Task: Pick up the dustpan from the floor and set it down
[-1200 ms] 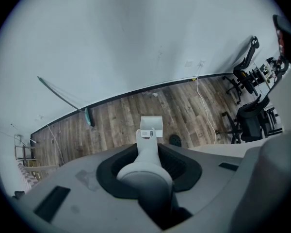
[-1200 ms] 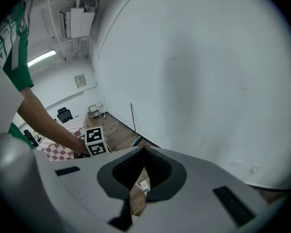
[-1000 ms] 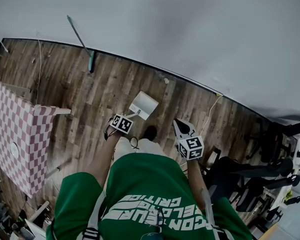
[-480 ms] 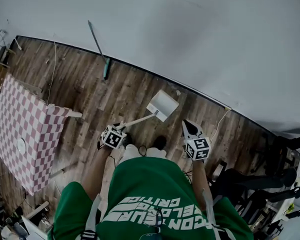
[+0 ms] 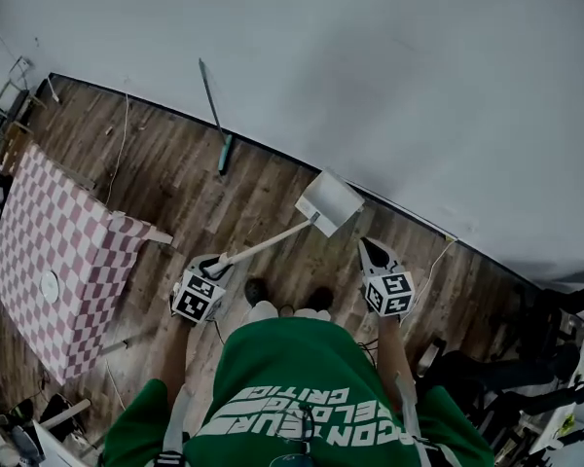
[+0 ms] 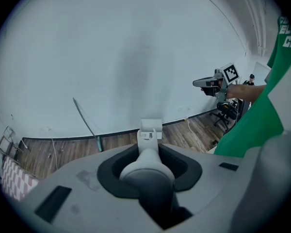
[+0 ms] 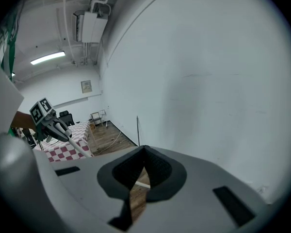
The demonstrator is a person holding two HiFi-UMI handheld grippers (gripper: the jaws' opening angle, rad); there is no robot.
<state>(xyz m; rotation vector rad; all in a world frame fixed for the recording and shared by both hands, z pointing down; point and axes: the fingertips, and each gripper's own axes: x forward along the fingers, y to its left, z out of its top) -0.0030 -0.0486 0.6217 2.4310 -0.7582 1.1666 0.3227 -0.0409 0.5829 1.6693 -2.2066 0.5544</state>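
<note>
**Lift-and-carry stage, as judged from where the pan hangs.** For a clean carry, the long handle (image 6: 148, 166) should sit deep between the fingers of the left gripper (image 5: 217, 264), with the wrist steady. The weight lies far out beyond the fingertips, so any slack in the grip would likely let the dustpan (image 5: 329, 202) swing or twist. The set-down is best made pan first, low and flat, before the hold is eased.

**Left fingers:** partly closed and clamped on the handle, which fills the gap between the pads and runs straight out ahead of them.

**Right gripper** (image 5: 368, 249): fingers brought together, tips meeting, nothing between them. It touches nothing and lies to the side of the handle, apart from it.

**Beyond the fingers:** at the handle's far end, ahead of the left fingertips, the white pan appears clear of the wooden floor (image 5: 165, 178), close to the foot of the wall (image 5: 389, 76). Farther off, to the left of those fingertips, a broom (image 5: 214, 115) leans on the wall, and a checked cloth (image 5: 49, 251) lies well to the left
</note>
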